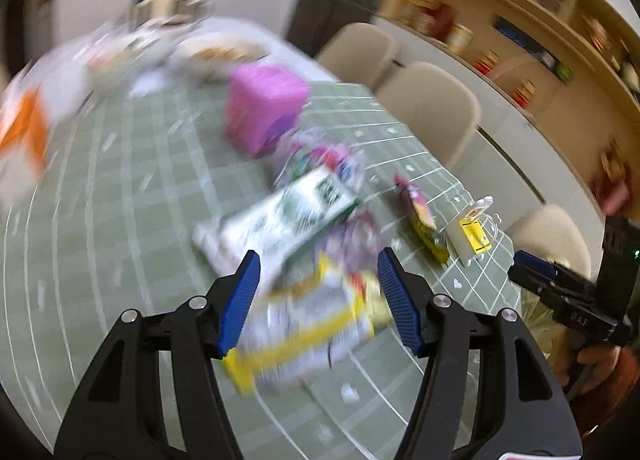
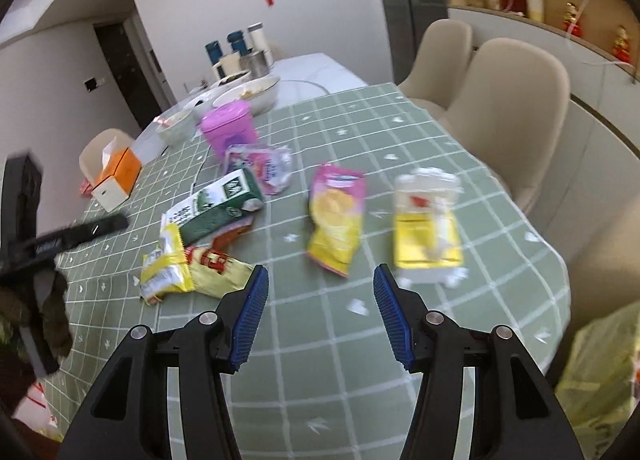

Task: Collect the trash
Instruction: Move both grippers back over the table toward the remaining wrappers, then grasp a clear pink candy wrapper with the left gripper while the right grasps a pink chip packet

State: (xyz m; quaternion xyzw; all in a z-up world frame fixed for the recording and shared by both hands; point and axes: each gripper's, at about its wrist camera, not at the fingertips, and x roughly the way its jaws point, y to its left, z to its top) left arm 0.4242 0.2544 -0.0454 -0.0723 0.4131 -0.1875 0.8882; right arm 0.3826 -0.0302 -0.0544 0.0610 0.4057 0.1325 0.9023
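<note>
While both jaws gape, the milk carton (image 2: pixel 216 206) shows print (blurred, unreadable).

Motion blur smears the yellow wrapper (image 1: pixel 304 336) and milk carton (image 1: pixel 280 216).

Wrappers (image 2: pixel 336 220) on table (image 2: pixel 400 132), carton (image 2: pixel 216 206) left.

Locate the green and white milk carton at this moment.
In the right wrist view, the green and white milk carton lies on its side on the green checked tablecloth, left of centre, between the pink lidded container and the yellow snack wrappers.
</note>
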